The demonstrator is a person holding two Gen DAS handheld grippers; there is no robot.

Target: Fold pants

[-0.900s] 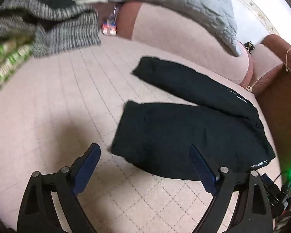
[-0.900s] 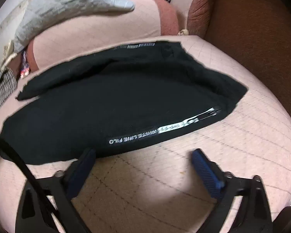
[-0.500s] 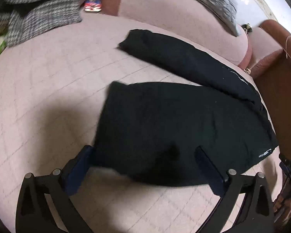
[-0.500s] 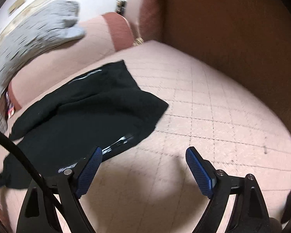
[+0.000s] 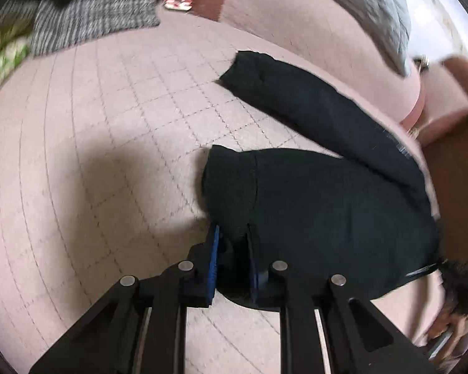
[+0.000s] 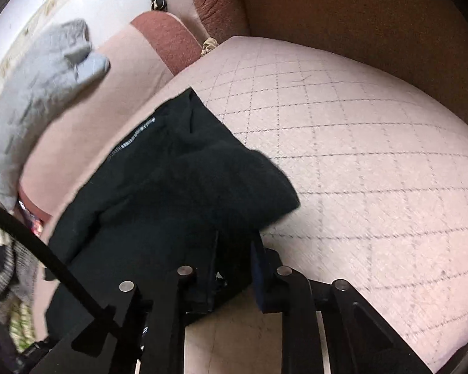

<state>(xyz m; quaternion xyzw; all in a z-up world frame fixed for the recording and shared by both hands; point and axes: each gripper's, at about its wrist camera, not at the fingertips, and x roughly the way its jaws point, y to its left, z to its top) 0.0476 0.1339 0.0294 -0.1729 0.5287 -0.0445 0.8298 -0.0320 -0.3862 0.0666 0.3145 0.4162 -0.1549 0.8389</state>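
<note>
- Black pants (image 5: 321, 205) lie spread on the pink quilted sofa seat (image 5: 109, 143).
- Left gripper (image 5: 232, 258) pinches their near leg hem; right gripper (image 6: 234, 265) pinches the waistband edge.
- Beyond, a grey blanket (image 6: 40, 93) drapes the backrest.

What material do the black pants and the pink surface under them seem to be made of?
Black pants: probably soft fleece or knit; matte, slightly fuzzy, draping in limp folds, and each hand-held gripper pinches an edge. Pink surface: apparently quilted fabric; matte, with stitched diamond lines. The exact fibre of either cannot be told.
</note>
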